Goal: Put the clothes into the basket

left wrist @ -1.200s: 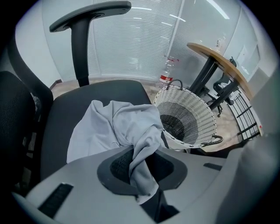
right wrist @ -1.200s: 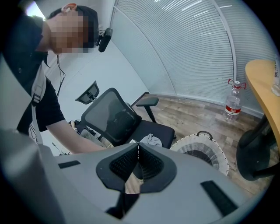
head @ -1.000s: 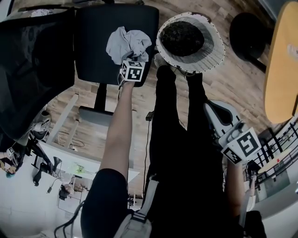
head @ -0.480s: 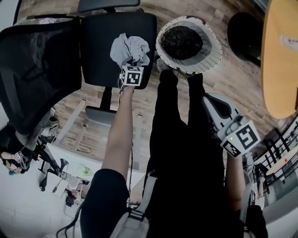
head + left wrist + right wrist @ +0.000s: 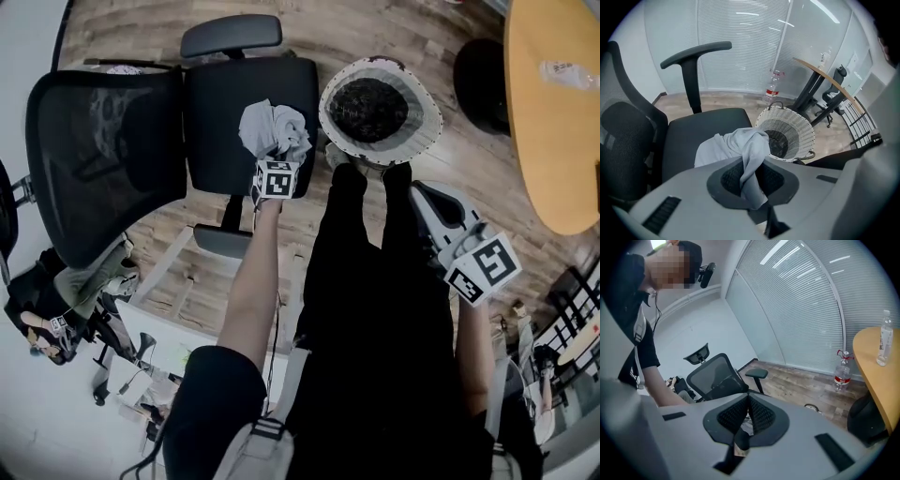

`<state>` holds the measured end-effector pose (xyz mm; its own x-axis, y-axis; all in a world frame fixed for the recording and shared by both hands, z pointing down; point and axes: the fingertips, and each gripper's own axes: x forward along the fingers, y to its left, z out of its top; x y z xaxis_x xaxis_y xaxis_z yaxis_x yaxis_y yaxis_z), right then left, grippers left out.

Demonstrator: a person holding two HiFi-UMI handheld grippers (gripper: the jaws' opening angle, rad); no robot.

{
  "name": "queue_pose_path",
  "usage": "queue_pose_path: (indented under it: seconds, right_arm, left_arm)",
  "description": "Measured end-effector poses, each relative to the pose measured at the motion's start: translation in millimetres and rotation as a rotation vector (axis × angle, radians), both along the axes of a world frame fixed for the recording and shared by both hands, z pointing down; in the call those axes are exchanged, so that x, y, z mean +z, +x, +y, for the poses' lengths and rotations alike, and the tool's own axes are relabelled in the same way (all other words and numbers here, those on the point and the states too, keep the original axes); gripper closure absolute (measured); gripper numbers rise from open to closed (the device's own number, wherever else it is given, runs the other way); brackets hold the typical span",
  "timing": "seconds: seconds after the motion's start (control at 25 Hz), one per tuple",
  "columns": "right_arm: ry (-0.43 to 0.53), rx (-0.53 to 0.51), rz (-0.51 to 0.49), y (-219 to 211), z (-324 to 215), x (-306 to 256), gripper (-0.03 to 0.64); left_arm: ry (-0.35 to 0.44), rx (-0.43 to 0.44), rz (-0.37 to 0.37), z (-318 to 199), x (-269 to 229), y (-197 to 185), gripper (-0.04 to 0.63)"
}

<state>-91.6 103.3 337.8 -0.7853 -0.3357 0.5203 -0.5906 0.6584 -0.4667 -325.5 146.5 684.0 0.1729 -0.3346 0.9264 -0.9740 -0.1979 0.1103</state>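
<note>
Saw a big black chair point(image 5: 225, 117), and beside it a white basket point(image 5: 427, 105) with a dark heap point(image 5: 378, 108) inside. Pinched a grey cloth point(image 5: 274, 131) tight in the left gripper point(image 5: 751, 183), over the chair seat. Held the right gripper point(image 5: 746, 416) closed on nothing.

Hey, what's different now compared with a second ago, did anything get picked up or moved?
The left gripper, shut on the grey garment, has lifted it: it lay spread on the chair seat and is now pulled up into a bunch under the jaws. The right gripper stays at the person's side, shut and empty. The basket has not moved, dark clothes still inside.
</note>
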Motion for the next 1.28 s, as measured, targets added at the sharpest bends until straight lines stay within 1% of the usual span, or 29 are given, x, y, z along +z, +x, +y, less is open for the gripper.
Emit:
queue_pose_path:
  seconds: [0.2,0.52,0.64,1.04,1.16,1.28]
  right_arm:
    - [0.059,0.022,-0.026,5.3,-3.7,-17.8,0.600]
    - [0.111,0.051,-0.056,18.5,-5.6,-33.5,0.600]
    - [0.128,0.069,-0.062,25.4,-7.5,-39.0,0.600]
    - [0.160,0.151,-0.061,63.0,-23.8,-46.1,0.600]
    - [0.154,0.180,-0.053,77.9,-27.1,-42.1,0.600]
    - [0.148,0.211,-0.048,94.1,-30.8,-41.9,0.600]
  left_arm:
    - [0.037,0.024,0.005,1.6,-32.2,8.3,0.543]
    - [0.086,0.063,0.025,11.1,-75.1,39.7,0.543]
    - [0.102,0.074,0.043,12.1,-91.0,53.5,0.543]
    - [0.191,0.181,0.096,-12.8,-137.4,108.0,0.543]
    - [0.209,0.220,0.096,-22.1,-143.8,122.9,0.543]
    - [0.220,0.238,0.098,-32.3,-149.4,136.1,0.543]
